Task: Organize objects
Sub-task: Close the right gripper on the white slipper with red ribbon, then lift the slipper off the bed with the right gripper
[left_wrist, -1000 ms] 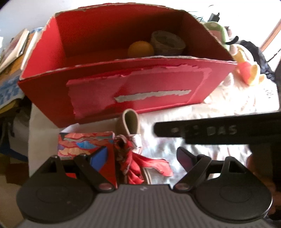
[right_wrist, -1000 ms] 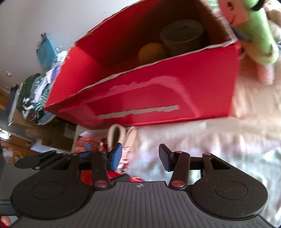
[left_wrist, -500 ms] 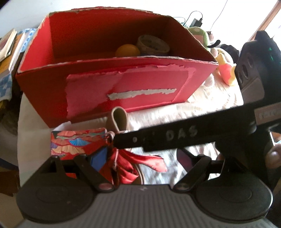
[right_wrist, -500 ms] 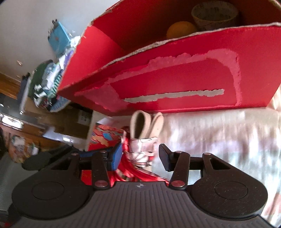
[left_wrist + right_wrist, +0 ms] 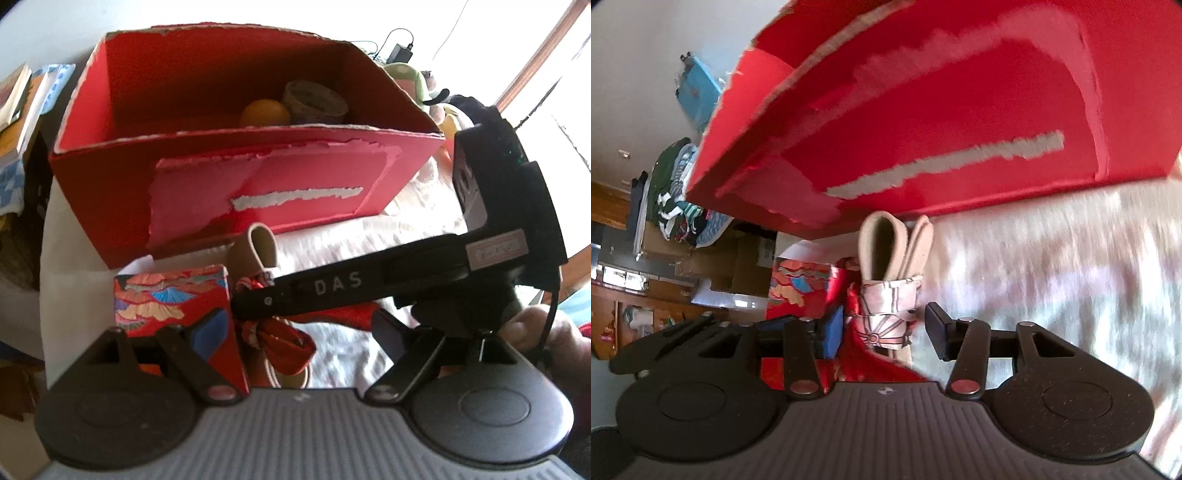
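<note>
Left wrist view: you look over a red box (image 5: pixel 236 177) standing on a white cloth (image 5: pixel 369 236). Inside the box, at its back right, sit an orange ball (image 5: pixel 264 112) and a small round basket (image 5: pixel 314 99), so part of the tidying looks done. Two things are left outside, just in front of the box: a patterned red packet (image 5: pixel 170 295) and, touching its right side, a pair of beige slippers (image 5: pixel 260 247) tied with a red ribbon (image 5: pixel 284 339).

Your left gripper (image 5: pixel 295 332) hangs low over them with its fingers (image 5: pixel 210 332) spread wide. The packet and the slippers lie between or beneath them, but nothing is pinched. Whether the left finger touches the packet, you cannot tell.

In the right wrist view, your right gripper (image 5: pixel 882 332) is low over the slippers (image 5: pixel 890 273), with the box wall (image 5: pixel 960 129) filling the top of the picture. Its fingers (image 5: pixel 831 332) are spread, one to each side of the tied bundle, apparently not yet pressing it. From the left view, this gripper crosses as a black bar just above the ribbon. By my reading, a grasp on the slippers comes next; lifting them and the packet into the box is left.
</note>
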Action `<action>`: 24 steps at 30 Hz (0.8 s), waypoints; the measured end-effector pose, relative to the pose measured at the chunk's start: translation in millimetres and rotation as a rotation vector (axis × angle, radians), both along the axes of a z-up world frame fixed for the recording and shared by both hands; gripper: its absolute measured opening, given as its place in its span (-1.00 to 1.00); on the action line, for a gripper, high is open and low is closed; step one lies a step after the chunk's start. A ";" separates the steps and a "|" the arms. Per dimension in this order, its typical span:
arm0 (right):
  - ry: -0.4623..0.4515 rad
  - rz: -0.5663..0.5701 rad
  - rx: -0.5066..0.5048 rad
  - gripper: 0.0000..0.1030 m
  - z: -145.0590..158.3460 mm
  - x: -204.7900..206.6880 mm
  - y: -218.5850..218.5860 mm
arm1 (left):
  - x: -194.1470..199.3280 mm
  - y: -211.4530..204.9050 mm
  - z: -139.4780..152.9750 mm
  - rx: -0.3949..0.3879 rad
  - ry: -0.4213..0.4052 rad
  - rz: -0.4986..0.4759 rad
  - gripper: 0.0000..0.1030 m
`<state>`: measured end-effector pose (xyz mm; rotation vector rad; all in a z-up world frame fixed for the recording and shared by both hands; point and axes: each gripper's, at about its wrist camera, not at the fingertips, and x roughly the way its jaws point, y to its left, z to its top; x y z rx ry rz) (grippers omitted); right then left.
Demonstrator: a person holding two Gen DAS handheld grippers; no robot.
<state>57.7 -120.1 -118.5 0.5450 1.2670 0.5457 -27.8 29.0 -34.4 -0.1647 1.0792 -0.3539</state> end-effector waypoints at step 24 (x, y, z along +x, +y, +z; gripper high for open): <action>-0.006 -0.194 -0.059 -0.40 12.3 -23.7 -56.2 | 26.6 -61.1 -24.0 -0.041 0.025 -0.174 0.47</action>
